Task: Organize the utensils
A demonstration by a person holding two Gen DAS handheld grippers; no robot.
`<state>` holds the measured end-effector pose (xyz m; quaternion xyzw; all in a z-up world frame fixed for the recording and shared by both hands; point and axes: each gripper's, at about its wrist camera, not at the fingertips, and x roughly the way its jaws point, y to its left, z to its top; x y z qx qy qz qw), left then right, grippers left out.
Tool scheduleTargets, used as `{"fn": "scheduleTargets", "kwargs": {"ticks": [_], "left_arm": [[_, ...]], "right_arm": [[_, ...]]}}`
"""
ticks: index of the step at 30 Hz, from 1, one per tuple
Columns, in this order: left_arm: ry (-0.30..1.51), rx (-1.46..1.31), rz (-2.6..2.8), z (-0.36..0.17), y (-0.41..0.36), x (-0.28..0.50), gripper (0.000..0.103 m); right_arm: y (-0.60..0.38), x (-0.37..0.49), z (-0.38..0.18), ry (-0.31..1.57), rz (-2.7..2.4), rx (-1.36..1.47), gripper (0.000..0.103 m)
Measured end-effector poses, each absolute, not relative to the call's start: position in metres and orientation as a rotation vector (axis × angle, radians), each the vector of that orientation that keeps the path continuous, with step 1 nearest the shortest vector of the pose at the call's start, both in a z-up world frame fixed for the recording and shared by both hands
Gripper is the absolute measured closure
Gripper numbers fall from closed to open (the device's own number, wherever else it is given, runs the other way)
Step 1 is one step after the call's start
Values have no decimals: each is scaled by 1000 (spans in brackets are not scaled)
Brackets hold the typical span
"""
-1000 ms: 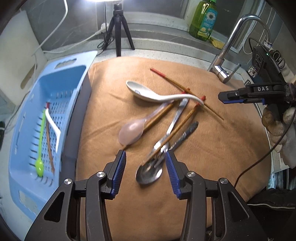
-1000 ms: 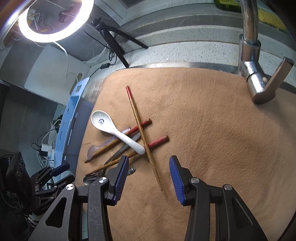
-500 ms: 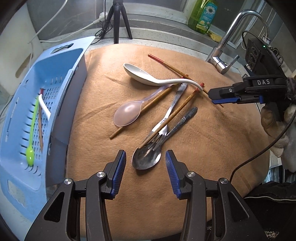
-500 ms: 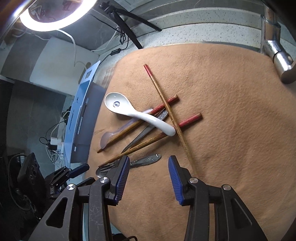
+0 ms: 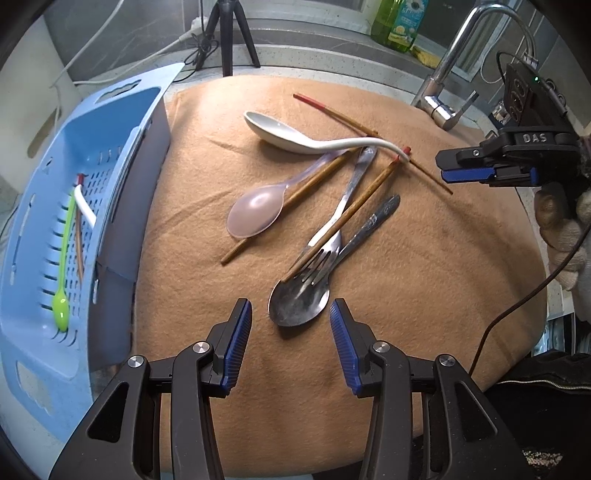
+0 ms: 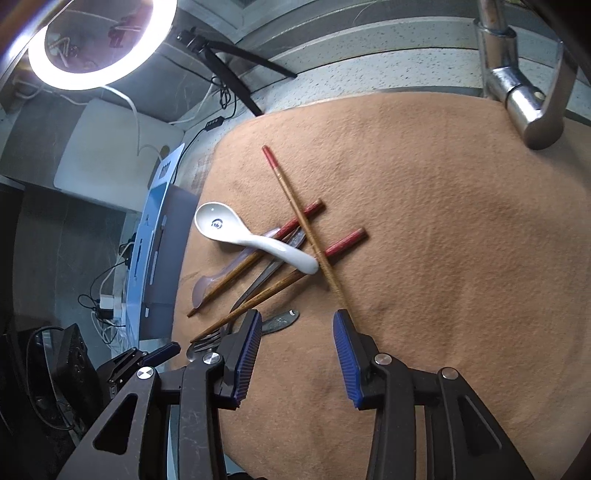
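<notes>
A pile of utensils lies on a tan cloth: a white ceramic spoon, a pink plastic spoon, a metal spoon, a fork and red-tipped wooden chopsticks. My left gripper is open and empty, just short of the metal spoon's bowl. My right gripper is open and empty; the near end of one long chopstick lies by its right finger. The right gripper also shows in the left wrist view. A blue perforated basket holds a green spoon, a white utensil and a chopstick.
A chrome faucet stands at the cloth's far right edge, with a green soap bottle behind it. A black tripod and cables stand at the back. A ring light glows overhead.
The left gripper has pulled back from the metal spoon, whose bowl now lies ahead of its fingertips. The right gripper has shifted, bringing the long chopstick's end near its right finger. Both stay open.
</notes>
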<state>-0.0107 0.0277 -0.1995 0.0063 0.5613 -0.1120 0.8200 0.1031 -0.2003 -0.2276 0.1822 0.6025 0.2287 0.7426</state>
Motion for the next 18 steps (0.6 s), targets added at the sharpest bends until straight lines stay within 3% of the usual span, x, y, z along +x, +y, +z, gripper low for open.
{"fn": "scheduleTargets", "kwargs": {"ticks": [18], "left_arm": [[1232,91,-295,-216,10,-9,60]], "right_arm": [[-157,88,-256,1454,597,510,71]]}}
